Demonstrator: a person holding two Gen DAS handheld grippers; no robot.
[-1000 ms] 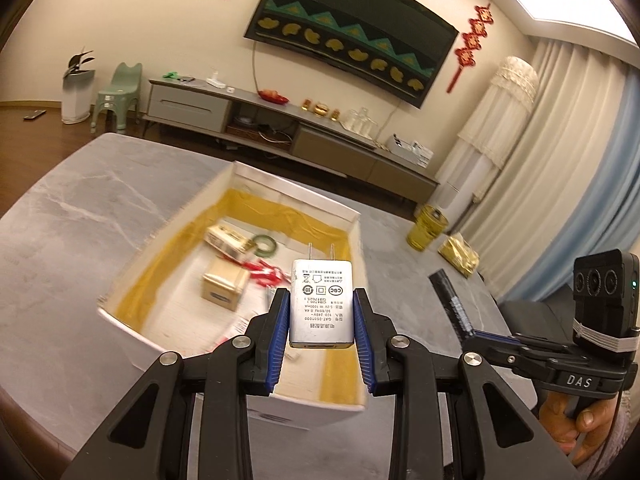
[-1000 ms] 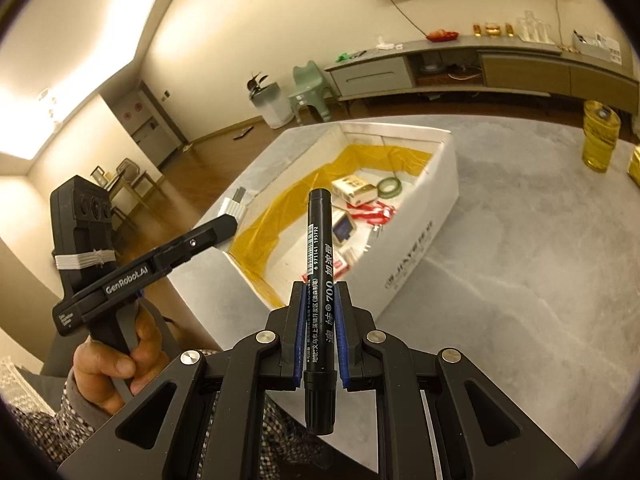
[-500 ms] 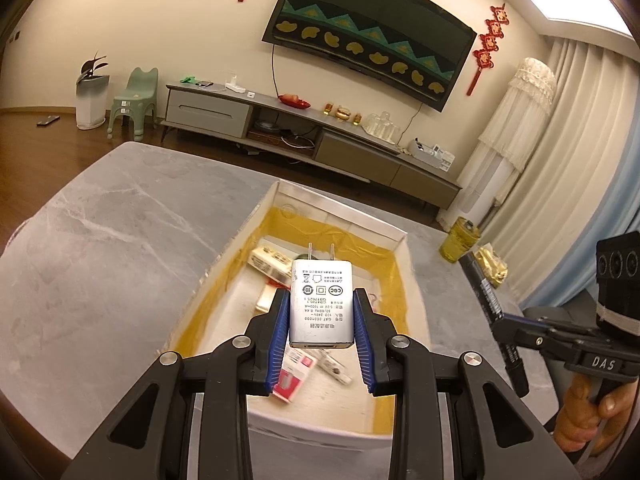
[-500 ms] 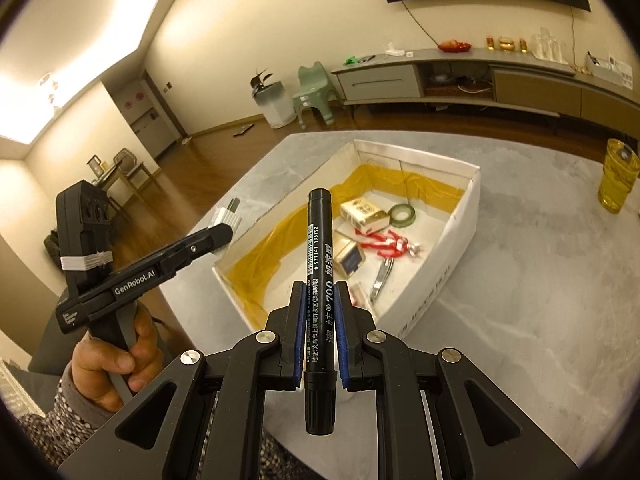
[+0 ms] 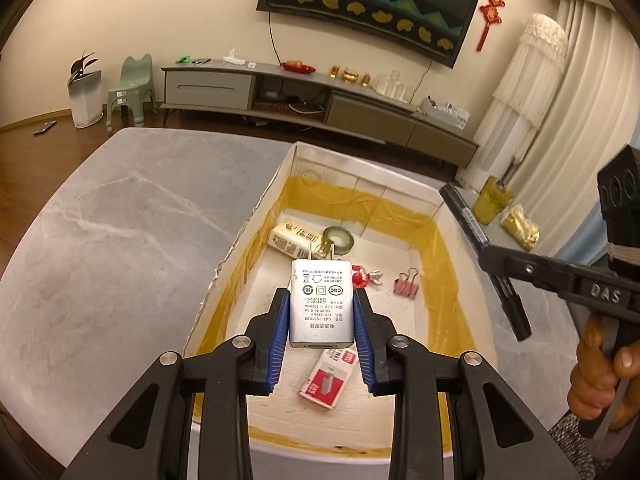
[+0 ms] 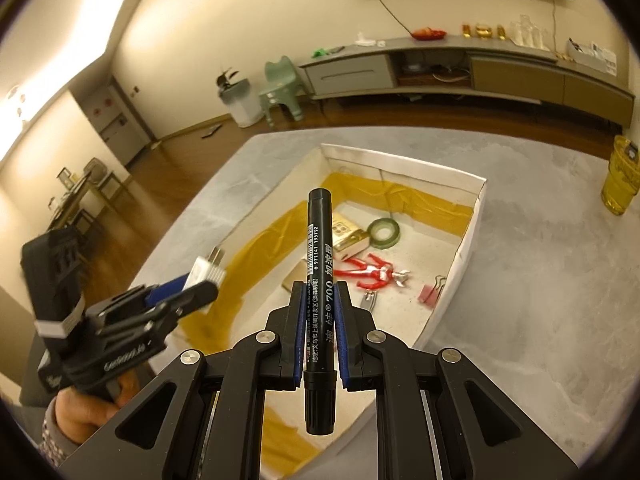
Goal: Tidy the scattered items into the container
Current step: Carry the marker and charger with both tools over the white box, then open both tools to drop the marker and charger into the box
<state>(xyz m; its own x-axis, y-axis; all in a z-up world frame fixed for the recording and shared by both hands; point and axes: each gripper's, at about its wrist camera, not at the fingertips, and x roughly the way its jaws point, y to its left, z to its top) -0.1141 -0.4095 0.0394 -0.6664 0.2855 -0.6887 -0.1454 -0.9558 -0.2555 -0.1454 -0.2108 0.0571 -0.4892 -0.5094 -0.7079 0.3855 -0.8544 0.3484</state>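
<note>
Left gripper [image 5: 321, 312] jaws clamping charger [image 5: 321, 304], right gripper [image 6: 320, 312] clamping marker [image 6: 319, 280], both hovering over box [image 5: 256, 216]; lowering before releasing advisable.

A home living room.
We see a wall television [image 5: 368, 4], a low cabinet [image 5: 320, 100], curtains [image 5: 584, 92] and a wooden floor [image 6: 176, 160].

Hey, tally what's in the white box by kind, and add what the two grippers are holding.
Tape roll: 1
Toy figure: 1
Binder clip: 1
Staples box: 1
Small cartons: 2
Nail clipper: 1
Held charger: 1
Held marker: 1
Total: 9
</note>
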